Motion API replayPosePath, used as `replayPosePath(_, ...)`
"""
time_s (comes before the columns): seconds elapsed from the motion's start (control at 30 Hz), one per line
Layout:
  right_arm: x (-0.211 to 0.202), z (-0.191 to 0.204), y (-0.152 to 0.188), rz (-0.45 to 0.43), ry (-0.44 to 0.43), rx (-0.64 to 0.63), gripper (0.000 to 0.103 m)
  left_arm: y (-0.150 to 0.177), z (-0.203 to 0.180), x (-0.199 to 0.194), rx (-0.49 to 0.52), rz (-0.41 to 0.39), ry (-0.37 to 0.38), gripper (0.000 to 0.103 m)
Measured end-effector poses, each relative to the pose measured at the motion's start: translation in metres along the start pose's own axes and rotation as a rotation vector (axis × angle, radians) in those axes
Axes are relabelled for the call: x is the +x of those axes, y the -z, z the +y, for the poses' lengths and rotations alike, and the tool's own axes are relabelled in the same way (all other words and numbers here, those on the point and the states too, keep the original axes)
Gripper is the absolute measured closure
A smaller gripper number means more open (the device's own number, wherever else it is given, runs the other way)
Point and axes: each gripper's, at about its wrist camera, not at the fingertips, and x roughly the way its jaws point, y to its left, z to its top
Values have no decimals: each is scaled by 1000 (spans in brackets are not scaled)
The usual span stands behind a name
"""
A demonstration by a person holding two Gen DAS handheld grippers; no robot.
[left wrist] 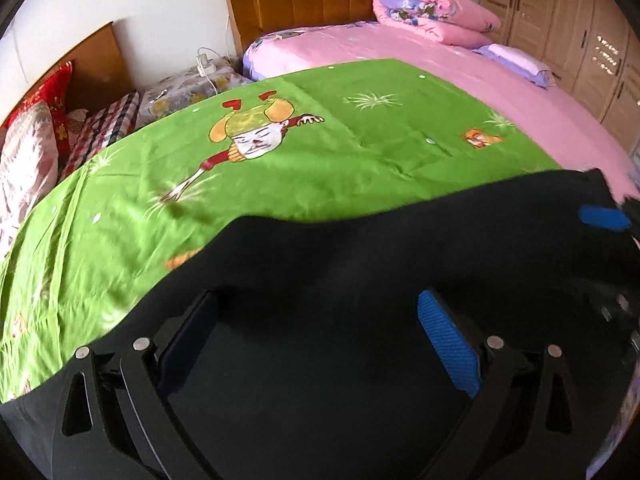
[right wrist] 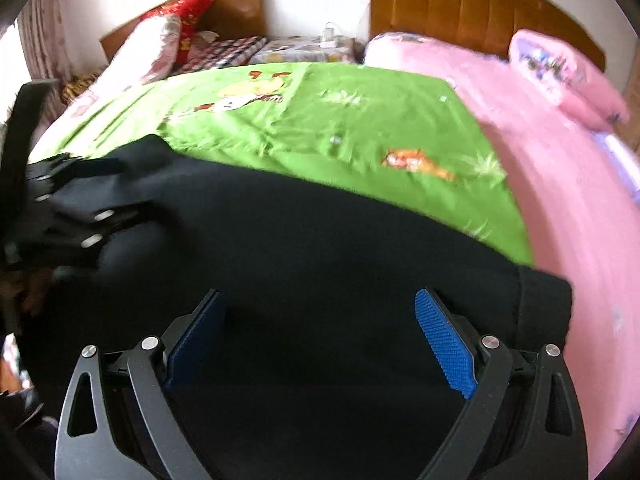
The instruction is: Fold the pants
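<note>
**Both claws released over the pants, long axis running side to side**

While both claws hang spread over the black pants (left wrist: 360, 280), I read the cloth as a long dark band lying across the near part of the bed, on the green sheet (left wrist: 280, 152), with the pink bedding (left wrist: 460, 76) beyond it. My left claw (left wrist: 316, 332) stands wide apart with nothing pinched between its pads; cloth only shows beneath and ahead of it. My right claw (right wrist: 320, 336) looks just as released, pads clear of the fabric.

What the next move turns on, I judge, is that the band's long axis runs left to right between the two claws. In the right wrist view the left claw (right wrist: 80, 208) sits at the band's left end, and the band's right end, a squared-off edge (right wrist: 544, 304), lies just right of my right claw. So each claw has its own end nearest. Blur hides whether the far edge is already doubled.
</note>
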Motion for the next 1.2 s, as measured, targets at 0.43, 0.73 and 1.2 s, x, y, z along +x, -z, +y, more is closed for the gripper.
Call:
replayPosePath(0.43, -36, 9, -12, -111, 74, -65, 11, -7, 2, 11, -1, -10, -33, 1)
replayPosePath(0.73, 41, -8, -59, 19, 186, 5, 11, -4, 3, 5, -14, -41, -43, 1)
replayPosePath(1.2, 63, 33, -72, 53, 103, -82, 11, 6, 67, -17, -354, -157, 10, 2)
